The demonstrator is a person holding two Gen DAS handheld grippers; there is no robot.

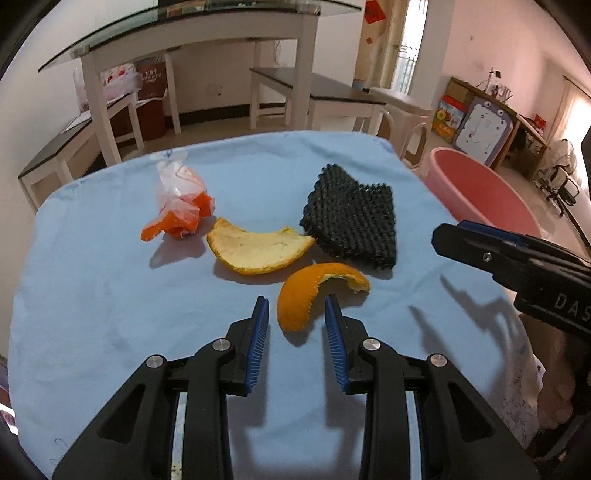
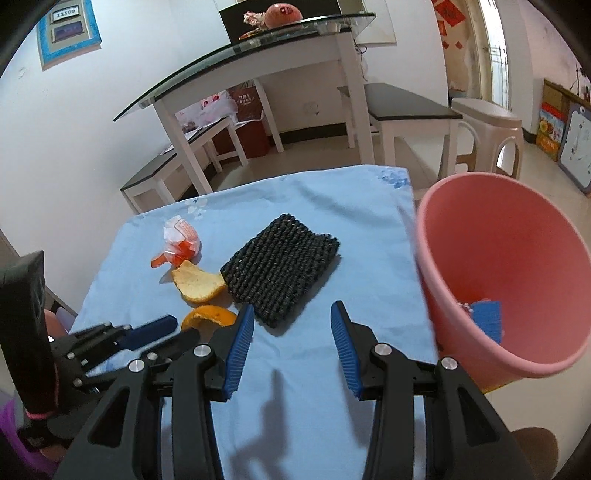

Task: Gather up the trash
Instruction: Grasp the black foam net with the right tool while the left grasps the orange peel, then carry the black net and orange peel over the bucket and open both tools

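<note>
On the blue cloth lie a curled orange peel, a larger peel with its pale side up, a crumpled orange-and-clear plastic wrapper and a black woven mat. My left gripper is open, its fingers on either side of the near end of the curled peel. My right gripper is open and empty above the cloth, near the mat and left of the pink bucket. The bucket holds a blue scrap.
The pink bucket stands off the table's right edge. Behind are a glass-topped white table, dark benches, a plastic stool and boxes along the right wall.
</note>
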